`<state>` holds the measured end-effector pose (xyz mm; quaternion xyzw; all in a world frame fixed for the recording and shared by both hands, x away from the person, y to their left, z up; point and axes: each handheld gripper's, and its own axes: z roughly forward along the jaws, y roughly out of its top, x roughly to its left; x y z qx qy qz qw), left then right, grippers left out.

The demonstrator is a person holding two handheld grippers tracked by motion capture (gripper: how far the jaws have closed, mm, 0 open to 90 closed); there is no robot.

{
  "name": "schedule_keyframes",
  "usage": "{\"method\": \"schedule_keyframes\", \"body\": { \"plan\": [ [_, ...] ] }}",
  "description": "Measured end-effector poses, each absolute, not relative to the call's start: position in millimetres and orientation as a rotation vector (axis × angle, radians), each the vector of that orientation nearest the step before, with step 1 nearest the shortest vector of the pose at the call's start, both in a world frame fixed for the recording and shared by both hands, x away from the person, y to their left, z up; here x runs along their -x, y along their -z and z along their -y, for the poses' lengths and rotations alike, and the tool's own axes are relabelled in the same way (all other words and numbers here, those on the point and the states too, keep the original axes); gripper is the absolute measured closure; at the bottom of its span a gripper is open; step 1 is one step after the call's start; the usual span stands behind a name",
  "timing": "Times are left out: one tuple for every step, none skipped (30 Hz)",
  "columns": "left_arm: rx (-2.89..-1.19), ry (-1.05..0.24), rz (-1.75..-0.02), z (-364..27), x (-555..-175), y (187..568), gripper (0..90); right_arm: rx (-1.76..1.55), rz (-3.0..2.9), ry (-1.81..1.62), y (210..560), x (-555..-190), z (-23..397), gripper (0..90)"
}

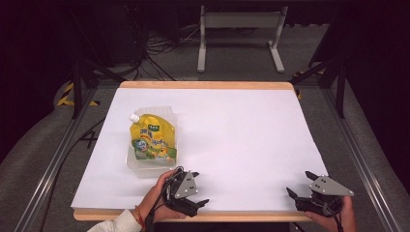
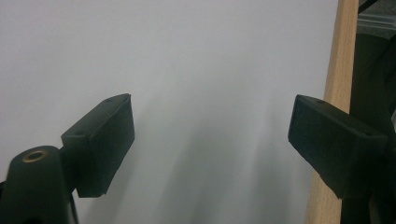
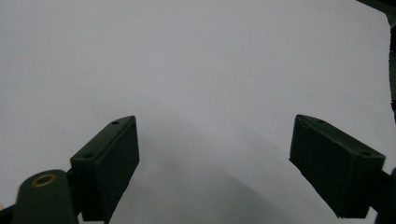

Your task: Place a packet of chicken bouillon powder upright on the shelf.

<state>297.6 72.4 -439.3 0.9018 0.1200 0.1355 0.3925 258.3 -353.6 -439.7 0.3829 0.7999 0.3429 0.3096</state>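
Yellow spouted pouch (image 1: 151, 139) lies flat in a clear tray (image 1: 135, 170) on the white counter (image 1: 241, 135), left of centre. Your left tool (image 1: 199, 188) sits just beside the tray's near edge, jaws spread, empty. Your right tool (image 1: 300, 184) rests well apart at the near right corner, jaws spread, empty.

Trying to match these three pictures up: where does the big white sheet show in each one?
High view: the white sheet covers the tabletop, wooden rim around it.
Left gripper view: behind the open left tongs, ending at the wooden rim on the right.
Right gripper view: behind the open right tongs.
Shared landmark: the sheet's plain white surface.
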Motion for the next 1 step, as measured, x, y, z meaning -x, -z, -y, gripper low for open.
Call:
{"method": "schedule_keyframes", "body": {
  "plan": [
    [-2.293,-0.346,-0.313,-73.1,-297.2,439.4,15.2,-1.007,-2.113,-0.907,439.5,-259.1,353.3,15.9]
  ]
}}
